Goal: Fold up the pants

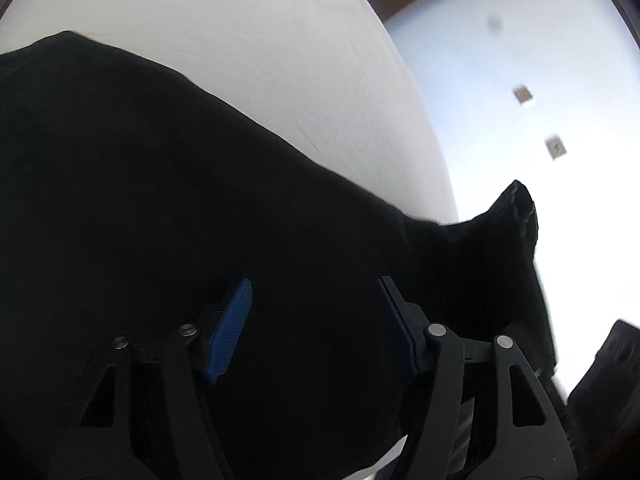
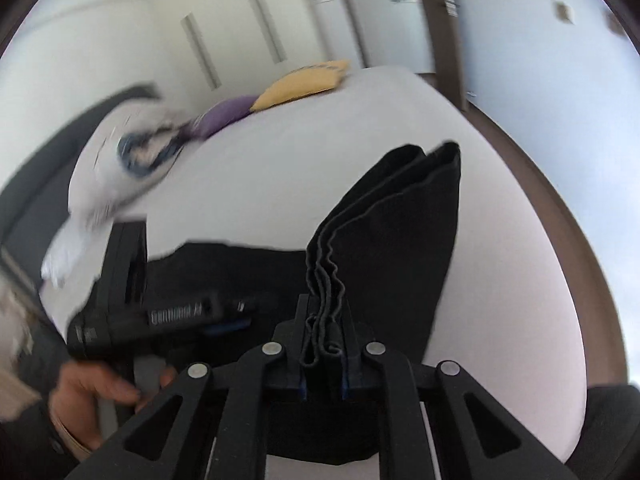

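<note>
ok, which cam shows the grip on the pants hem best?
Right wrist: the right gripper is shut on the stacked hem layers of the black pants. Left wrist shows only flat black cloth beneath the open left gripper.

Your left hand (image 2: 100,392) and the white cloth (image 2: 116,176) smear with blur; pants (image 1: 160,220) run past the frame's left edge.

Bright daylight, blown-out glare right, motion blur left, fisheye-bent dark-vignetted edges.

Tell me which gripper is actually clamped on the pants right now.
The right gripper: its jaws are shut on a bunched, layered edge of the black pants. The left gripper stands open over the fabric, its blue pads apart.
</note>
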Motion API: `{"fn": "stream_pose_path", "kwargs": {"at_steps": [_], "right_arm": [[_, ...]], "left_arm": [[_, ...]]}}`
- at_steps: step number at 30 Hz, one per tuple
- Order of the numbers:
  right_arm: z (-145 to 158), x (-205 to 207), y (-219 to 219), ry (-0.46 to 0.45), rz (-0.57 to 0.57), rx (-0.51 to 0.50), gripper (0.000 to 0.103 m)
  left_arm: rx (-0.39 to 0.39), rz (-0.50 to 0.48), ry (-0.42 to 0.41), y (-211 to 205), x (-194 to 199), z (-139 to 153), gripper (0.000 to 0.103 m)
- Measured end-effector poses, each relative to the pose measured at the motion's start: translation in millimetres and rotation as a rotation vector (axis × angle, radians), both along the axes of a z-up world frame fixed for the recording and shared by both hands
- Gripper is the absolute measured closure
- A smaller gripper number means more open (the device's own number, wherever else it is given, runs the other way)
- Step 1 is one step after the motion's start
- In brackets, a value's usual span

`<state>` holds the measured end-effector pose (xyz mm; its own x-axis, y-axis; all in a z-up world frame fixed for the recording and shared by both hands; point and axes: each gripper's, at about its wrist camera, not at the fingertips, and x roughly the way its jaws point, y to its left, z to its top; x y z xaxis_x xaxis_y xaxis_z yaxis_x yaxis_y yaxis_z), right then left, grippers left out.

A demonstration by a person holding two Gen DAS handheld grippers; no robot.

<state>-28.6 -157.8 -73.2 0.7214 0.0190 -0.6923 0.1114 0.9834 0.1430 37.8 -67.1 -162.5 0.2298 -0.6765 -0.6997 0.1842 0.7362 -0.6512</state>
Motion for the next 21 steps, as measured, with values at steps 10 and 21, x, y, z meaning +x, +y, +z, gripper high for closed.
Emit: {"fn": "stream_pose_path", "kwargs": {"at_steps": [10,21], "right_arm": [[-32,20,86,0.051,0.185,-0.259,0.091],[-29,28,116,0.003,0.215,-0.393,0.091]], "left_arm": [[-0.122,0.047,0.113,49,8,11,0.012],[-0.063,-0.073,0.162,14,27,12,0.013]]}}
